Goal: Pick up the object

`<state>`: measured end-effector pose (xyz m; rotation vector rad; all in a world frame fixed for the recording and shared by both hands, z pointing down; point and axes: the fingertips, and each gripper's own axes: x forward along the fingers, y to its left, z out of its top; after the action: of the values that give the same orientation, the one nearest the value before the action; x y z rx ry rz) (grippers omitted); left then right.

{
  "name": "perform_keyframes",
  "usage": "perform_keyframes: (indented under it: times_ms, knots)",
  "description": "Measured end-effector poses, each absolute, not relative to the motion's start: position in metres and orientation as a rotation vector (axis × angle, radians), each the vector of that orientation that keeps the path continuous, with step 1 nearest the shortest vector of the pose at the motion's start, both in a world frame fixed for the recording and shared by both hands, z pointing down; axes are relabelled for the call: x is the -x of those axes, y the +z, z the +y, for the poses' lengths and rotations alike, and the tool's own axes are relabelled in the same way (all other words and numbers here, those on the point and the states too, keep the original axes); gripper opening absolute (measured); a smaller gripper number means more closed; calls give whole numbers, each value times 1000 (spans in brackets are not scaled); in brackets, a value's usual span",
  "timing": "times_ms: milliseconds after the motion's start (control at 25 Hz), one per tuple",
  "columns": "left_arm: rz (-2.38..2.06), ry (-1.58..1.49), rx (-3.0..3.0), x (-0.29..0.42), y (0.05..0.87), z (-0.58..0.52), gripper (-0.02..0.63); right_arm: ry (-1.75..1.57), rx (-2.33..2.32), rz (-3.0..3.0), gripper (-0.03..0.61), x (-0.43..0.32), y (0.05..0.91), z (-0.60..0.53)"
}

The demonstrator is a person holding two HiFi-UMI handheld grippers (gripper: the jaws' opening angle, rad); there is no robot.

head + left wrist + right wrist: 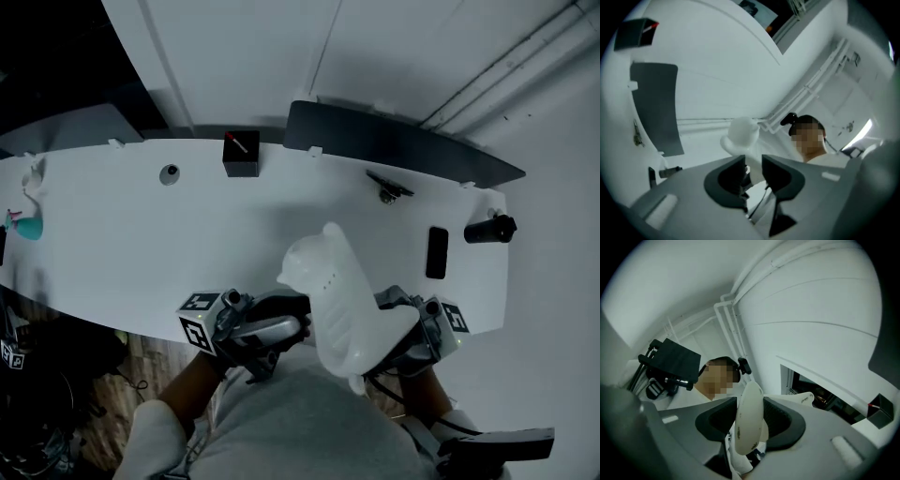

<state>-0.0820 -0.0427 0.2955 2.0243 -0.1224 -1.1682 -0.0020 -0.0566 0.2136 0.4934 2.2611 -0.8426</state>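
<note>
Object (342, 300): a white moulded piece at lower centre of the head view. We hold it up off the table (141, 234), in front of our chest, between both grippers.
Left gripper (753, 169): jaws nearly together, with a thin white part of the object pinched in the narrow gap. Its rounded end shows just above the jaws.
Right gripper (750, 420): jaws clamped on a flat white edge that stands upright between them.
Table: box (241, 155) at upper middle, cylinder (489, 229) at right, both well apart from the object.
Stage: we judge the pick-up done or nearly so, since the object hangs on the two grips alone.
Risk, slip: the plastic looks smooth and both holds are on thin parts. If either grip eases, the piece would likely pivot on the other and drop to the table edge or our lap.
Risk, twist: if our hands pull apart or turn against each other, they could lever the piece out of a pinch.
Risk, depth: the left hold looks shallow, and we cannot tell how far in it sits.
</note>
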Motion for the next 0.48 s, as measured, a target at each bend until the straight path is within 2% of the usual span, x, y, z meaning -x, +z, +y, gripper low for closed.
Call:
perform_keyframes:
  times_ms: [40, 120, 480]
  knots:
    - [-44, -1197, -2005, 84, 287, -40, 125, -820, -540, 2268, 179, 3, 207, -51]
    - [71, -1240, -1979, 87, 272, -36, 147, -775, -617, 2269, 179, 2, 196, -44]
    - [206, -1229, -1958, 71, 255, -30, 173, -607, -837, 2329, 176, 7, 176, -14]
